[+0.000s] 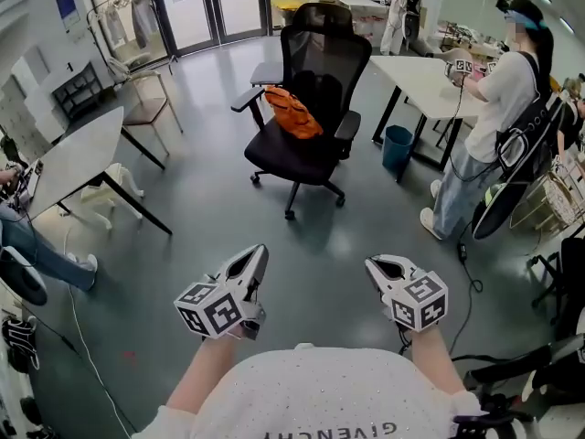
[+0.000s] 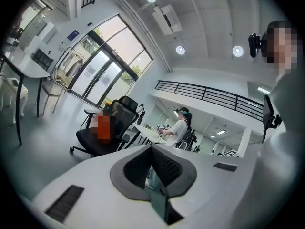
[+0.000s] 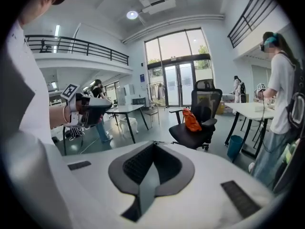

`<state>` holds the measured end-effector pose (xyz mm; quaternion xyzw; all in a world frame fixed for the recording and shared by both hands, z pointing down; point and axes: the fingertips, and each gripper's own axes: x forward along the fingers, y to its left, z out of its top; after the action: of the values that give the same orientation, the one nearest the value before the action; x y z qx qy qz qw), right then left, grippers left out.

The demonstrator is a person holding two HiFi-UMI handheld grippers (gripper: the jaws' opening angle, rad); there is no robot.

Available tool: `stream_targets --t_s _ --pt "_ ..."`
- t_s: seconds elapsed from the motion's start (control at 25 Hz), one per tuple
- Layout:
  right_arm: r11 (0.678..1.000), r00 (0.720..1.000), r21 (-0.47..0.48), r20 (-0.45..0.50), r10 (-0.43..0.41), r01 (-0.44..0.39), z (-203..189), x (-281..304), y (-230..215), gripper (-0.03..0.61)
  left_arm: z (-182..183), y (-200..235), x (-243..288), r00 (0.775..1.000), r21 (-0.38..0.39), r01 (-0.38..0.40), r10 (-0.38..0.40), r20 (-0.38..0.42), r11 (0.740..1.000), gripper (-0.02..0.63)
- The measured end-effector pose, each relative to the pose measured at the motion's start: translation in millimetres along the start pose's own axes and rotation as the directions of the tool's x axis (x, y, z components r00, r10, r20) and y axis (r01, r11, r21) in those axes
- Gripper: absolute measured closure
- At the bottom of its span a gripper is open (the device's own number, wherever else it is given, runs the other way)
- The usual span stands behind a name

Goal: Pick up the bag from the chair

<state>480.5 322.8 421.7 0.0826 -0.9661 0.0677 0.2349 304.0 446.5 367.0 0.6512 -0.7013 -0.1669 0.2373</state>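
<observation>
Bag [image 1: 292, 112] in orange rests on the black swivel chair [image 1: 326, 58] at twelve o'clock, well out of reach, so left gripper [image 1: 254, 259] and right gripper [image 1: 379, 266] hang at waist level, fingers pressed together on nothing, likely awaiting the approach.

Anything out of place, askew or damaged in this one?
Nothing looks spilled or broken. The one oddity is the orange bag, slumped on the seat of the black office chair and tilted against its backrest. The left gripper and right gripper are shut and empty, well short of it.
</observation>
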Motion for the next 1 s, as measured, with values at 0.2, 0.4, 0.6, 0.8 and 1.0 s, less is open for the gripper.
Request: stream_targets --t_s 0.2,0.4,0.6,0.8,1.0 --pt "1.000 0.998 -0.006 -0.053 0.015 -0.015 0 32 -2 0.581 3 22 14 1.000 -0.038 0.011 -0.012 -0.023 0.999 0.614" --pt "0.999 0.998 -0.010 -0.055 0.036 -0.037 12 70 -20 0.581 1 48 33 0.999 -0.045 -0.010 0.008 -0.047 0.999 0.614" --pt "0.996 0.995 -0.031 -0.054 0.087 -0.089 38 121 -43 0.581 27 80 58 0.998 -0.054 -0.057 0.056 -0.026 0.997 0.614" --pt "0.986 0.988 -0.077 -0.068 0.140 -0.145 65 175 -74 0.580 56 111 94 0.995 -0.053 -0.100 0.101 0.013 0.994 0.614" --pt "0.981 0.986 -0.097 -0.050 0.162 -0.166 110 217 -120 0.580 90 136 140 0.989 -0.063 -0.139 0.142 0.045 0.988 0.614"
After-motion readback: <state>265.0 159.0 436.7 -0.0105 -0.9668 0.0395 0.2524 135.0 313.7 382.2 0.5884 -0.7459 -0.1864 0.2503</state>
